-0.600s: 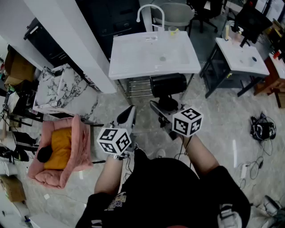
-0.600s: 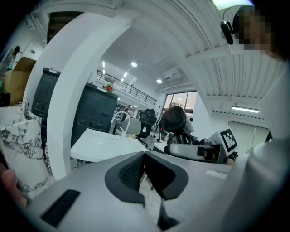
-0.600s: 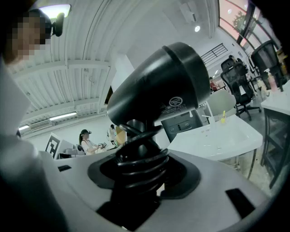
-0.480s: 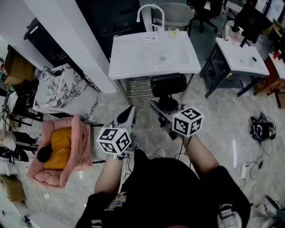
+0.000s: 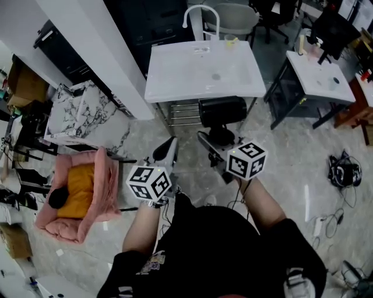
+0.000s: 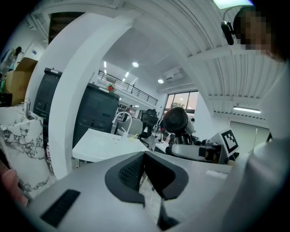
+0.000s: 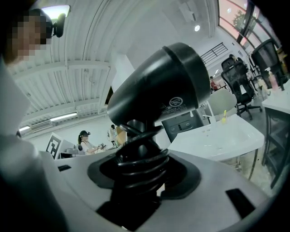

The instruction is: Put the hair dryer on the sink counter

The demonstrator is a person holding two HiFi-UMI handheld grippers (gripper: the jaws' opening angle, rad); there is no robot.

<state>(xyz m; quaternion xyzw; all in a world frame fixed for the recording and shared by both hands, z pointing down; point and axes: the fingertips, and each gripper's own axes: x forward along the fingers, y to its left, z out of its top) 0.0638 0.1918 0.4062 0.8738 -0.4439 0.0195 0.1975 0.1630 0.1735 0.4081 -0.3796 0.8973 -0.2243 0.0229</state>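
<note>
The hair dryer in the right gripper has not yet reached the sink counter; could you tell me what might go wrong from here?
1. The right gripper clamps the hair dryer on its handle, over the wrapped cord. The coils may let the top-heavy body twist or slip.
2. The sink counter looks mostly basin with narrow flat rims, so the dryer could slide into the basin or off the edge.
3. The faucet at the back could be bumped.

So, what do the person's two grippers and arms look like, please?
Both the left gripper and the right gripper have pale grey bodies with black ribbed pads. Each carries a white cube printed with black square markers. The person wears a black top with short sleeves.
</note>
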